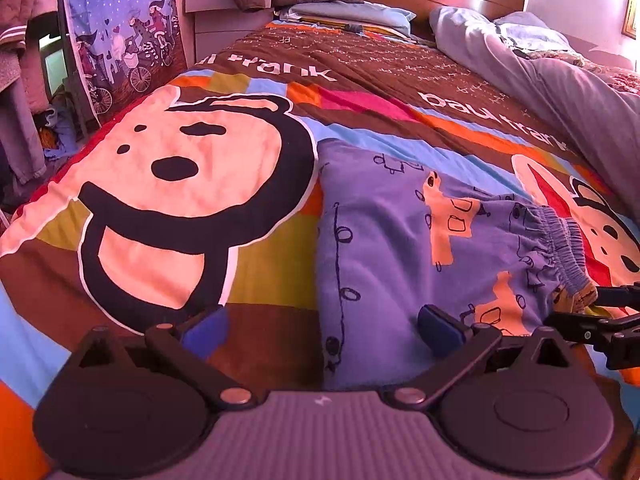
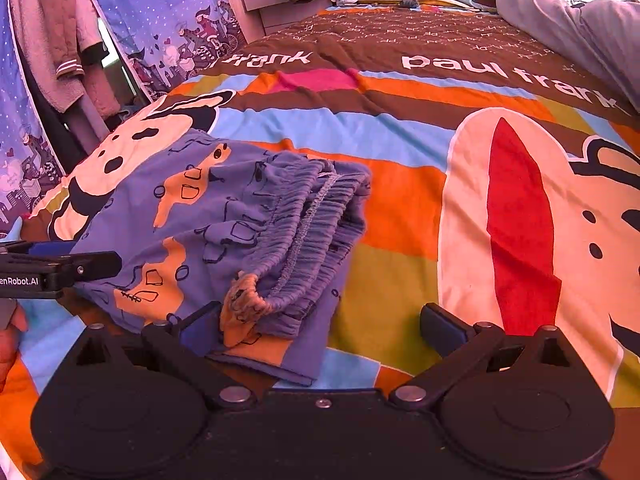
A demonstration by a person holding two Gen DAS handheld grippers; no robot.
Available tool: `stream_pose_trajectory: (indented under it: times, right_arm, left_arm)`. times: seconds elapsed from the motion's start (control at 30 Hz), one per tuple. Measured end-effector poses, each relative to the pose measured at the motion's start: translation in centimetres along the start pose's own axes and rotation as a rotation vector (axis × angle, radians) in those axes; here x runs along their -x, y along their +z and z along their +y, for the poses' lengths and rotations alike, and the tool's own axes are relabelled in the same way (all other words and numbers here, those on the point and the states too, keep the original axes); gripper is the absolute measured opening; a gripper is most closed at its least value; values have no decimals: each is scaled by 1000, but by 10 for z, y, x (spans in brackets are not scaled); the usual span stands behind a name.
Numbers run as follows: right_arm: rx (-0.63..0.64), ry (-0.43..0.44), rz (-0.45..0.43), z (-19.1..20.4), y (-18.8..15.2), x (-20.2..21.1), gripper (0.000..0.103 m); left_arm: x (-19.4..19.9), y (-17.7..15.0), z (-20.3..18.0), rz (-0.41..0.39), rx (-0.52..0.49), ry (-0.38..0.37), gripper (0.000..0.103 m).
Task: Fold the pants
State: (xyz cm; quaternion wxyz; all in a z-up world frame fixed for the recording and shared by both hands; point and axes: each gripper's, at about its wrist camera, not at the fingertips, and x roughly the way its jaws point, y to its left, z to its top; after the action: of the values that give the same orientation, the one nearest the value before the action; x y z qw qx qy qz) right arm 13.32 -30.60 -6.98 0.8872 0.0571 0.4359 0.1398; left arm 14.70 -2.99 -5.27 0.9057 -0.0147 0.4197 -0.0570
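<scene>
Left gripper (image 1: 322,326) and right gripper (image 2: 320,330) both spread wide, side by side.

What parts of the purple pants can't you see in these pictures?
- Near hem of the pants: left wrist view, covered by the left gripper body.
- Pants' left side: right wrist view, behind the other gripper's finger.
- Pant legs: both views, tucked under the folded top layer.
- Inside the waistband: right wrist view, bunched shut.

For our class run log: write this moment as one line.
pants: folded on bedspread | left gripper: open | right gripper: open, beside waistband
</scene>
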Motion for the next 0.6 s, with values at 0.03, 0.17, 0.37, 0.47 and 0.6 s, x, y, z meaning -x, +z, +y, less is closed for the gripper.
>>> stream_pose_trajectory:
  times: [0.03,0.17,0.37,0.47,0.6]
  right_arm:
    - [-1,-1,-1,0,0,0,102]
    - [-4,-4,-5,0,-1,1,102]
    - [-7,-22,-7,1,-2,2,102]
    - [-10,-17,-2,1,-2,2,102]
    - [-21,0,5,-2,0,2,102]
  left_arm:
    - [0,0,0,1,1,-1,102]
    - [0,-1,0,-4,2,-2,102]
    - [-1,-1,3,-7,19,-16,103]
    - [-2,0,1,2,15,-11,103]
    - [-1,-1,0,-1,10,-8,103]
